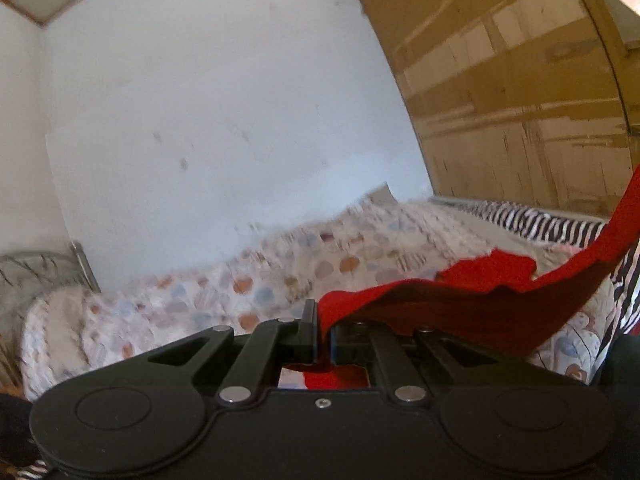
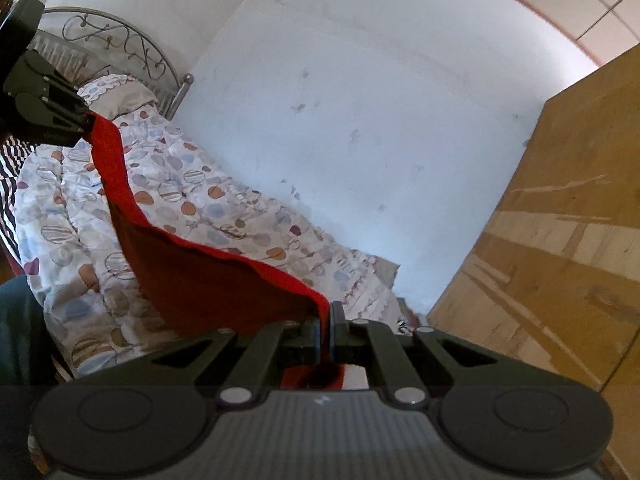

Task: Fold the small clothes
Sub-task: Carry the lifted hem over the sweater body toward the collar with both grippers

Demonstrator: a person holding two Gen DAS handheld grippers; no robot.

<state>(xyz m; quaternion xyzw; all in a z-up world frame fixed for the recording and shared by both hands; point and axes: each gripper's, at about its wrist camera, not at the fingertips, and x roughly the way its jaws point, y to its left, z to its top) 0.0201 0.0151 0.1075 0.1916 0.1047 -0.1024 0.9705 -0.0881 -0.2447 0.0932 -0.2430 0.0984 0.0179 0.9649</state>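
A red garment [image 1: 472, 300] hangs in the air above the bed, stretched between both grippers. My left gripper [image 1: 325, 328] is shut on one corner of it; the cloth runs off to the right and up. In the right wrist view my right gripper [image 2: 325, 330] is shut on another corner of the red garment [image 2: 192, 276], which sags leftward to the left gripper [image 2: 82, 126] at the upper left. The lower part of the garment is hidden behind the gripper bodies.
A bed with a spotted quilt [image 2: 192, 200] lies below, along a white wall [image 2: 360, 120]. A metal headboard [image 2: 120, 44] and a pillow [image 2: 120, 94] stand at its far end. A striped cloth [image 1: 532, 224] lies on the bed. A wooden wardrobe [image 1: 520, 92] stands at the foot.
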